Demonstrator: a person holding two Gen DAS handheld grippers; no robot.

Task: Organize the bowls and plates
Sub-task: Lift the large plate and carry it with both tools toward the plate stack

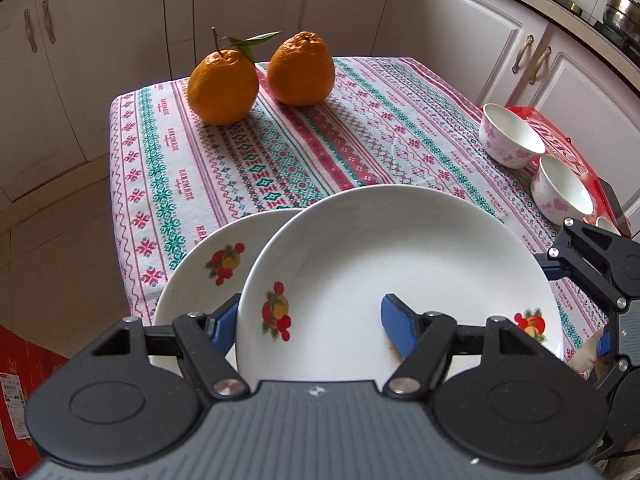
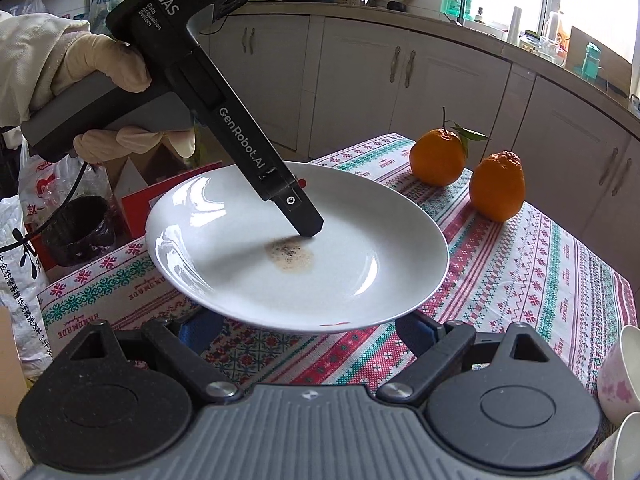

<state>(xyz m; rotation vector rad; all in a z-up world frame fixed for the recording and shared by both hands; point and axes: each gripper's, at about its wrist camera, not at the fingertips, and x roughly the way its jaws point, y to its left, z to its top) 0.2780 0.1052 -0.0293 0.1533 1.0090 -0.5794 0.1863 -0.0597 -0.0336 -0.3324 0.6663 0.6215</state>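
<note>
A white plate with fruit prints (image 1: 392, 264) is tilted above the table, with a brown stain in its middle (image 2: 290, 258). My left gripper (image 1: 308, 324) is shut on its near rim, one blue finger (image 1: 400, 330) inside the plate and the other (image 1: 222, 322) under it. A second fruit-print plate (image 1: 200, 276) lies beneath, to the left. In the right wrist view the left gripper (image 2: 310, 224) reaches down into the held plate (image 2: 360, 248). My right gripper (image 2: 308, 332) is open, its fingers below the plate's near edge. Two floral bowls (image 1: 510, 136) (image 1: 564, 192) stand at the right.
Two oranges (image 1: 224, 86) (image 1: 300, 68) sit at the far end of the patterned tablecloth (image 1: 280, 152). A red box (image 1: 560, 140) lies under the bowls. Kitchen cabinets (image 1: 120, 40) surround the table. Bags and a dark pot (image 2: 76, 228) stand left of the table.
</note>
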